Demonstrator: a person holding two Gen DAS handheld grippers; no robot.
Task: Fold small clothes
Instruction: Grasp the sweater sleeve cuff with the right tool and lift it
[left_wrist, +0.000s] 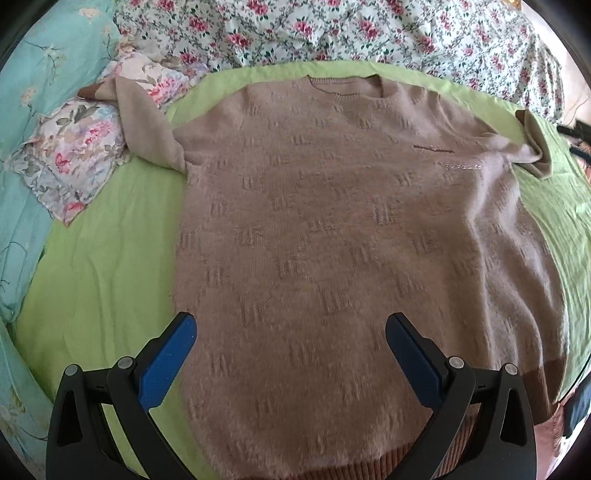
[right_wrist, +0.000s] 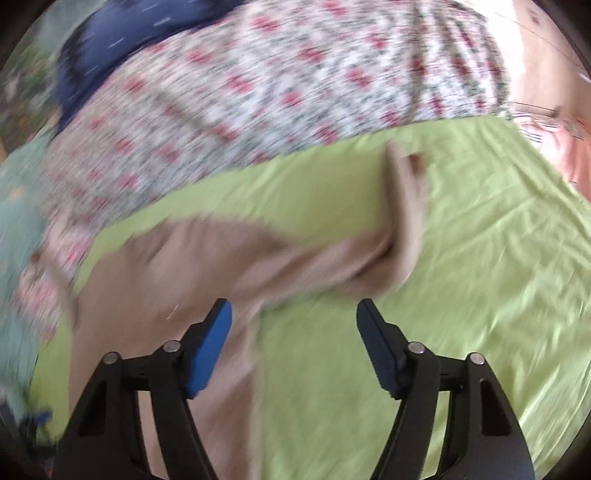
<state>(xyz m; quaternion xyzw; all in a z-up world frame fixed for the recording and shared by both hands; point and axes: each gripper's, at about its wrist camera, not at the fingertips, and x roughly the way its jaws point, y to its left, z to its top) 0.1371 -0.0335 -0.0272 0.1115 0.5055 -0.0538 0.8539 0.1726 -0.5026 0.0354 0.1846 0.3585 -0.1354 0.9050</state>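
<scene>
Left wrist view, landmark is the fuzzy tan knitted short-sleeve sweater (left_wrist: 332, 229), which lies flat, front up, on the lime green bedsheet (left_wrist: 99, 266), neckline at the far end, ribbed hem nearest the camera. Left of the sweater: turquoise floral bedding (left_wrist: 22, 206), then a pale flower-print pillow (left_wrist: 70, 162) with the sweater's left sleeve draped onto it. Beyond the neckline: white quilt with red rose print (left_wrist: 332, 29). The sweater's right sleeve is bunched and folded up. Left gripper (left_wrist: 291, 332) hangs over the hem area, blue pads spread wide, nothing pinched.

Right wrist view, heavily blurred: sweater (right_wrist: 207, 266) at left, its sleeve upturned on the sheet (right_wrist: 480, 240). Right gripper (right_wrist: 293, 317) is parted, nothing between the pads, near the sweater's right edge.
</scene>
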